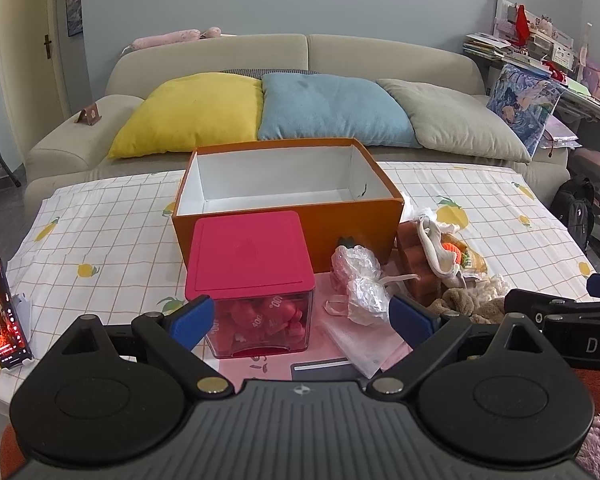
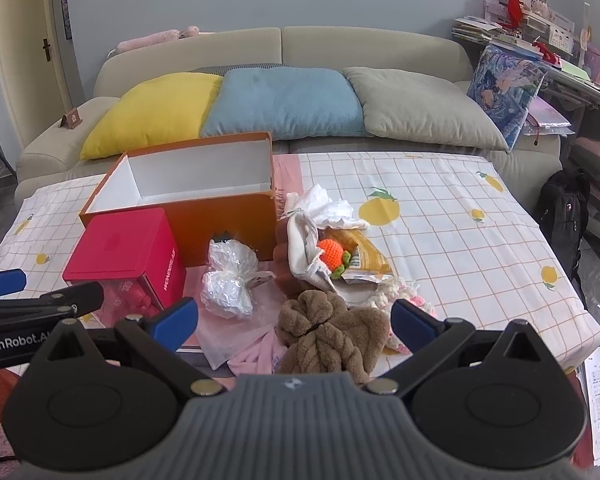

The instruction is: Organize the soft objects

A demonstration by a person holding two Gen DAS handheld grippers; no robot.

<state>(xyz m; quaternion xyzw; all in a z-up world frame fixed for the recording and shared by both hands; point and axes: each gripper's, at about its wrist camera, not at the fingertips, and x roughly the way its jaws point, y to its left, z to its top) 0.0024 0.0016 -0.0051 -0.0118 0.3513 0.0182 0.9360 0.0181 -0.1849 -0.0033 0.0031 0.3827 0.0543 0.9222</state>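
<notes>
Left wrist: left tool (image 1: 302, 318) released, gripping nothing. Orange box (image 1: 288, 216) sits mid-surface, open and empty, probably the bin for the soft stuff. Red-lid box (image 1: 250, 280) just ahead between the fingers; plastic wad (image 1: 358, 276) ahead-right.

Right wrist: right tool (image 2: 294, 322) released too, lined up on the brown towel (image 2: 326, 332), which lies between its fingers near the front edge. Likely first pick. Crochet orange (image 2: 330, 256) beyond it.

Both wrist cameras look low across the table (image 1: 100, 216) toward the sofa (image 2: 340, 44) at 12 o'clock; left sits close behind the red box (image 1: 248, 248), right nearer the brown plush (image 2: 324, 332), both sharing the orange box (image 2: 220, 216)
</notes>
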